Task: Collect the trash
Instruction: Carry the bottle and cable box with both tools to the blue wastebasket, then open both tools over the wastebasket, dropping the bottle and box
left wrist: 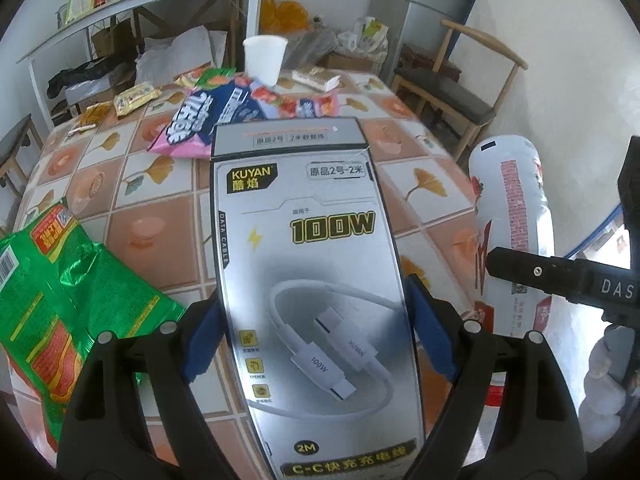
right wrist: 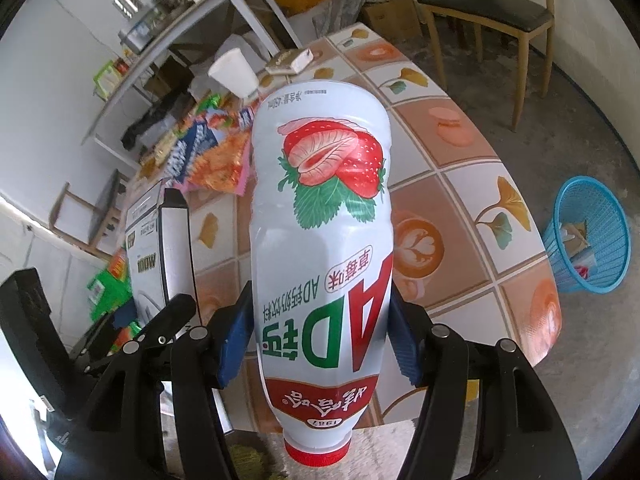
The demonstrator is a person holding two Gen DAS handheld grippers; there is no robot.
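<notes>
Trash held in both grippers above the tiled table (left wrist: 132,184).
The left gripper (left wrist: 316,332) clamped a silver cardboard cable box (left wrist: 316,264); the right gripper (right wrist: 318,340) clamped a white strawberry-printed plastic bottle (right wrist: 320,208), red cap nearest the camera.

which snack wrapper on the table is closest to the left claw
The green foil wrapper, lying right beside the left claw; the blue-and-pink bag and yellow packet lie farther off.

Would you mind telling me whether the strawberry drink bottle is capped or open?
Capped: a red cap sits on the neck of the bottle, which the right claw holds with the cap toward the camera.
</notes>
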